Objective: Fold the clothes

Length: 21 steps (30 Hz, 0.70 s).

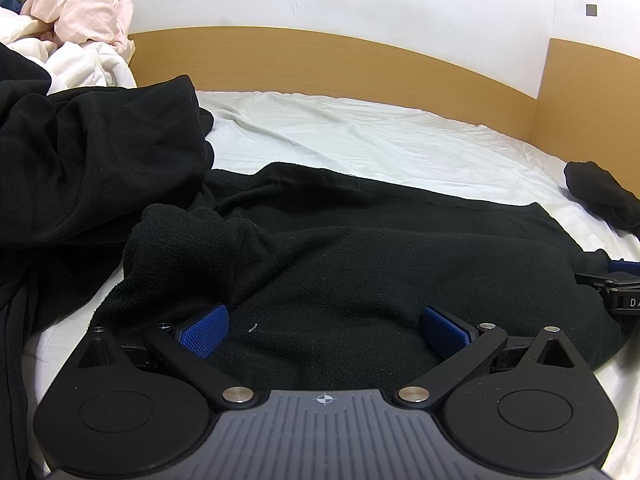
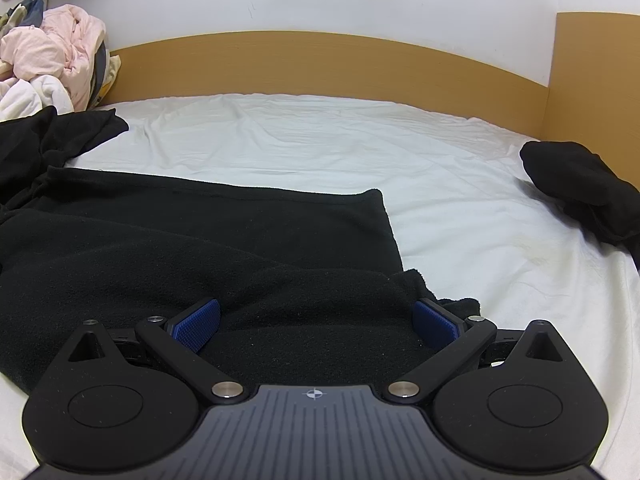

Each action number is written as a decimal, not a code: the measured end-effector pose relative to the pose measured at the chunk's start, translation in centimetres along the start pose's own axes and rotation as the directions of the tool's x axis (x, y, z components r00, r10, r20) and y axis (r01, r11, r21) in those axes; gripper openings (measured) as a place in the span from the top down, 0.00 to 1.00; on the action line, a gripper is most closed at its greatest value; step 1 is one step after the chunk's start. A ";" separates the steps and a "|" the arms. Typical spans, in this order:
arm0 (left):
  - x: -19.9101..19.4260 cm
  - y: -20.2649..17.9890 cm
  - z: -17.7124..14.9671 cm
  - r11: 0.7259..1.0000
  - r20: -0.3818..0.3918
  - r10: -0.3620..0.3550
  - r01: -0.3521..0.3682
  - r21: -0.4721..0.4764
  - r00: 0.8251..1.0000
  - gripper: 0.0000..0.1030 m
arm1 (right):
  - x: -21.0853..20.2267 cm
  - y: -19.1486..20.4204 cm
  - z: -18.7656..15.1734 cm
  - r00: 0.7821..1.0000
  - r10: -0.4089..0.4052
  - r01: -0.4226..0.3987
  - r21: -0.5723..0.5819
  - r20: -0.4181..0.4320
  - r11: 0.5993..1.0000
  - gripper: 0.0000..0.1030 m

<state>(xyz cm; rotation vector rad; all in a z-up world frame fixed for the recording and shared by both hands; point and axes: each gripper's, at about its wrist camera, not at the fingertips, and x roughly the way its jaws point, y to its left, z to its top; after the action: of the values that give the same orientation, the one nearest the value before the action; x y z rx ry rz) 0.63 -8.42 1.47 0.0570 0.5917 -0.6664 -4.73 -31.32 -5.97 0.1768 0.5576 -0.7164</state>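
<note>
A black fleece garment (image 1: 360,264) lies flat on the white bed sheet (image 1: 360,140), its near edge rolled into a thick fold. My left gripper (image 1: 326,330) is open, its blue pads (image 1: 206,330) spread wide on either side of that fold near its left end. In the right wrist view the same garment (image 2: 200,248) fills the lower left. My right gripper (image 2: 316,324) is open too, its pads (image 2: 434,326) straddling the fold near the garment's right end. The right gripper's tip (image 1: 616,288) shows at the right edge of the left wrist view.
More black clothing (image 1: 80,160) is heaped at the left, with pink and white laundry (image 1: 76,12) behind it. A small black bundle (image 2: 580,188) lies at the right of the sheet (image 2: 460,208). A wooden bed frame (image 2: 320,64) and a white wall bound the far side.
</note>
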 end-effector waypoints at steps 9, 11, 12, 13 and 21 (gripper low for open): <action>-0.1 0.1 0.0 1.000 0.004 -0.006 0.007 -0.008 1.000 0.00 | -0.1 0.0 0.1 1.000 0.000 0.000 0.001 -0.001 1.000 0.00; 0.0 0.1 0.0 1.000 0.004 -0.006 0.006 -0.007 1.000 0.00 | 0.0 0.0 0.1 1.000 0.000 0.000 0.001 -0.001 1.000 0.00; 0.0 0.1 -0.1 1.000 0.005 -0.005 0.005 -0.006 1.000 0.00 | 0.0 0.0 0.2 1.000 0.000 0.000 0.001 -0.001 1.000 0.00; 0.0 0.1 -0.1 1.000 0.005 -0.005 0.006 -0.007 1.000 0.00 | 0.1 0.1 0.2 1.000 0.000 0.000 0.001 -0.001 1.000 0.00; 0.0 0.1 -0.1 1.000 0.008 -0.004 0.004 -0.008 1.000 0.00 | -0.2 -0.2 0.0 1.000 0.002 -0.002 0.000 0.000 1.000 0.00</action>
<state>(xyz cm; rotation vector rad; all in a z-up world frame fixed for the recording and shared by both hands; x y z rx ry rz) 0.62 -8.32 1.44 0.0456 0.5865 -0.6681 -5.04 -31.38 -5.88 0.1776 0.5577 -0.7150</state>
